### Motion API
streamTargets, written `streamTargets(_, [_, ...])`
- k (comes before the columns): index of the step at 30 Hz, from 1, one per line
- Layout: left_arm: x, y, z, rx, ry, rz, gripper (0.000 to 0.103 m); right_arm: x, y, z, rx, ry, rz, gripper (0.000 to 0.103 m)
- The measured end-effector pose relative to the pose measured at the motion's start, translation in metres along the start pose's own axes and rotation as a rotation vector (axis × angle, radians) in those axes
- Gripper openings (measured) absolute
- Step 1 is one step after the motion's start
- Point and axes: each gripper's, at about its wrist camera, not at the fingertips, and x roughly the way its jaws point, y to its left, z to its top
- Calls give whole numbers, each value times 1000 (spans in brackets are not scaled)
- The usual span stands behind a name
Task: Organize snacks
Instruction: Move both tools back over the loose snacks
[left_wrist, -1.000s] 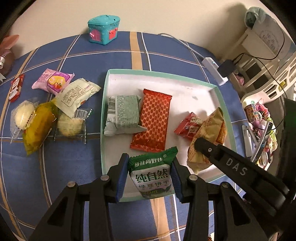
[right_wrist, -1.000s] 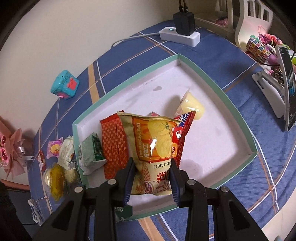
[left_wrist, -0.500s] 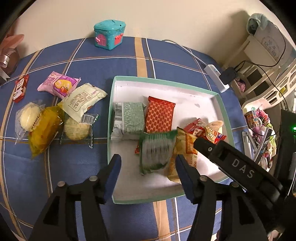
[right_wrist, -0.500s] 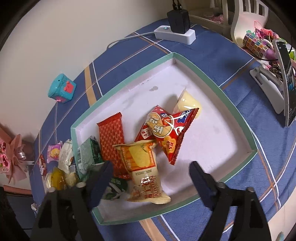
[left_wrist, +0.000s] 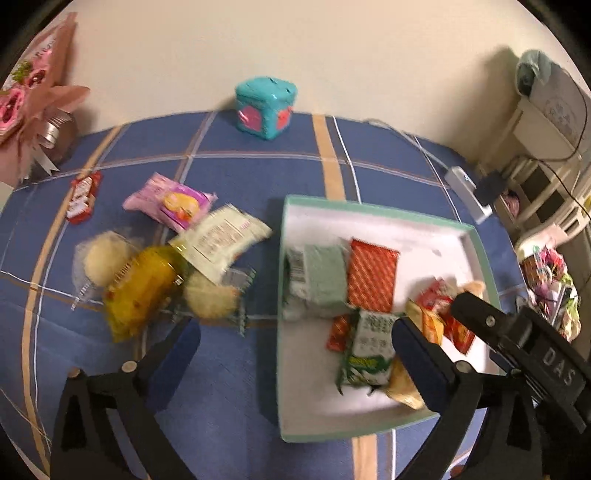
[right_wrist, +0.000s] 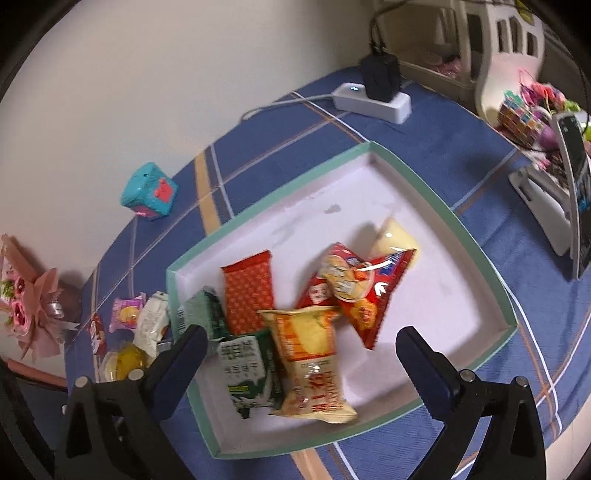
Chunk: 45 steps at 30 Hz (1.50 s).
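A white tray with a teal rim (left_wrist: 369, 208) (right_wrist: 443, 206) sits on the blue checked cloth. In it lie a green-and-white biscuit packet (left_wrist: 367, 347) (right_wrist: 245, 369), a yellow chips bag (right_wrist: 310, 362), a red chips bag (right_wrist: 354, 288), an orange-red packet (left_wrist: 373, 280) and a grey-green packet (left_wrist: 321, 277). My left gripper (left_wrist: 295, 332) hangs above the tray's left edge. Its jaws are opening and its pads touch nothing. My right gripper (right_wrist: 301, 339) hovers over the yellow bag. Its jaws are opening too, clear of the bag.
Loose snacks lie left of the tray: a pink packet (left_wrist: 170, 203), a white packet (left_wrist: 221, 243), a yellow packet (left_wrist: 144, 288) and round cakes (left_wrist: 107, 256). A teal cube toy (left_wrist: 266, 107) stands by the wall. A power strip (right_wrist: 373, 99) and a phone stand (right_wrist: 546, 206) are at the right.
Both grippers went from shut to wide open. The green-and-white packet and the yellow chips bag dropped out of them into the tray. The left gripper pulled back toward the left.
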Motion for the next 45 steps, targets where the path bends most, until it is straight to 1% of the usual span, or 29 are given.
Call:
streamTargets(3, [-1, 7, 3, -7, -34, 3, 103, 3, 5, 0, -7, 16, 60, 103])
streamTargets(5, [0, 11, 5, -10, -32, -13, 103, 5, 9, -1, -18, 26, 99, 103])
streamTargets(6, [0, 13, 6, -18, -32, -17, 103, 5, 12, -1, -23, 23, 104, 103])
streamTargets(8, [-2, 18, 7, -31, -52, 7, 103, 2, 15, -2, -25, 15, 108, 103])
streamTargets(10, [-6, 23, 9, -46, -84, 49, 103, -2, 16, -2, -23, -15, 88, 103])
streamTargets(11, [-8, 25, 9, -55, -100, 62, 103, -5, 18, -2, -35, -38, 54, 103])
streamTargets(14, [-13, 34, 10, -84, -156, 74, 103, -14, 28, -2, -97, -109, 4, 103])
streamTargets(16, [-15, 41, 11, -111, -164, 110, 103, -19, 34, -2, -123, -140, -8, 103])
streamTargets(19, [-14, 54, 11, -155, -168, 125, 103, -28, 43, -4, -166, -204, -20, 103])
streamTargets(21, [-13, 61, 12, -188, -162, 162, 103, -33, 49, -5, -188, -232, -25, 103])
streamTargets(22, [-12, 66, 11, -204, -165, 172, 103, -34, 50, -6, -190, -234, -19, 103])
streamTargets(24, [-12, 75, 11, -230, -158, 169, 103, -36, 54, -7, -201, -235, 43, 103])
streamTargets(26, [-11, 84, 10, -256, -151, 168, 103, -35, 58, -10, -202, -222, 67, 103])
streamTargets(28, [-10, 93, 9, -269, -152, 172, 103, -31, 64, -14, -210, -219, 84, 103])
streamTargets(30, [-13, 104, 9, -297, -174, 199, 103, -25, 75, -18, -227, -205, 73, 103])
streamTargets(33, [-17, 127, 11, -346, -187, 220, 103, -18, 89, -24, -254, -182, 88, 103])
streamTargets(35, [-19, 142, 12, -374, -179, 252, 103, -13, 104, -29, -281, -171, 99, 103])
streamTargets(36, [-18, 151, 12, -386, -157, 282, 103, -11, 112, -32, -301, -164, 103, 103])
streamTargets(38, [-17, 168, 11, -416, -135, 313, 103, -8, 127, -37, -332, -155, 98, 103])
streamTargets(42, [-17, 207, 5, -521, -63, 330, 103, 0, 157, -49, -400, -126, 117, 103])
streamTargets(45, [-16, 227, 1, -563, -16, 343, 103, 9, 173, -54, -423, -88, 120, 103])
